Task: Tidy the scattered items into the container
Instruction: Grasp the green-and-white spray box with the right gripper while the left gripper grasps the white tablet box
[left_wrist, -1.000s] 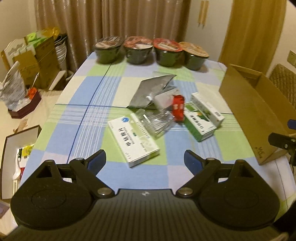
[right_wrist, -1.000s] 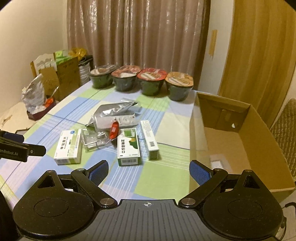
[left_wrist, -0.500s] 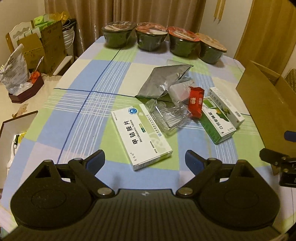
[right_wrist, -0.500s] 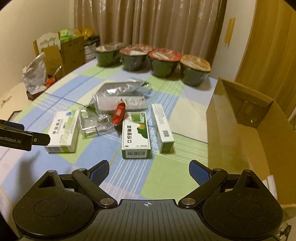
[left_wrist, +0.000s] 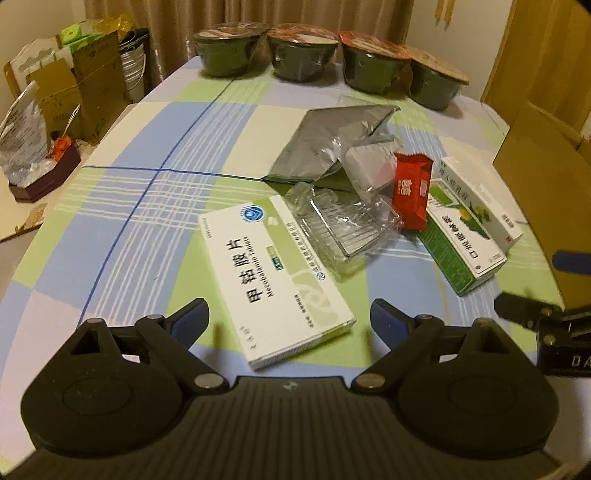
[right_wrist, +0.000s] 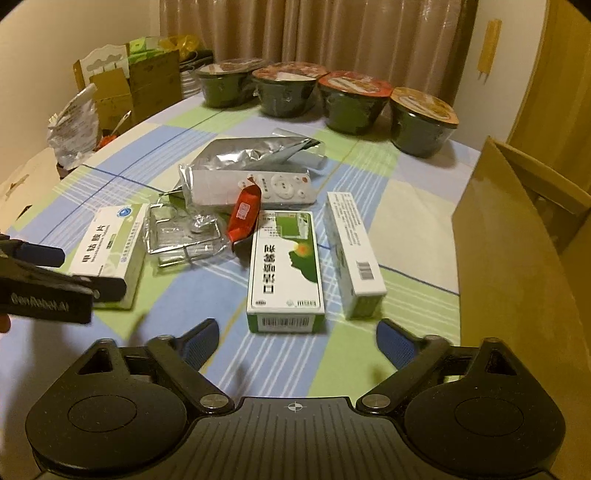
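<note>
Tabletop (left_wrist: 122, 206): rounded edge, covered in a checked cloth of blue, green, cream and lilac.
Curtains (right_wrist: 332, 33): brownish, pleated, closed, along the far wall.
Walls (right_wrist: 122, 29): plain cream.
Door (left_wrist: 546, 48): yellowish wood, at far right.
Cardboard boxes (left_wrist: 85, 85): stacked on the floor left of the tabletop, just beside the curtains.
Crumpled plastic bag (right_wrist: 74, 125): near the boxes.
Light: dim, warm, indoor.

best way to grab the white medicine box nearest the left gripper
Grip the white medicine box across its two long edges near the close end, coming from above with the left gripper. It lies flat, and the clear plastic tray crowds its far end.
</note>
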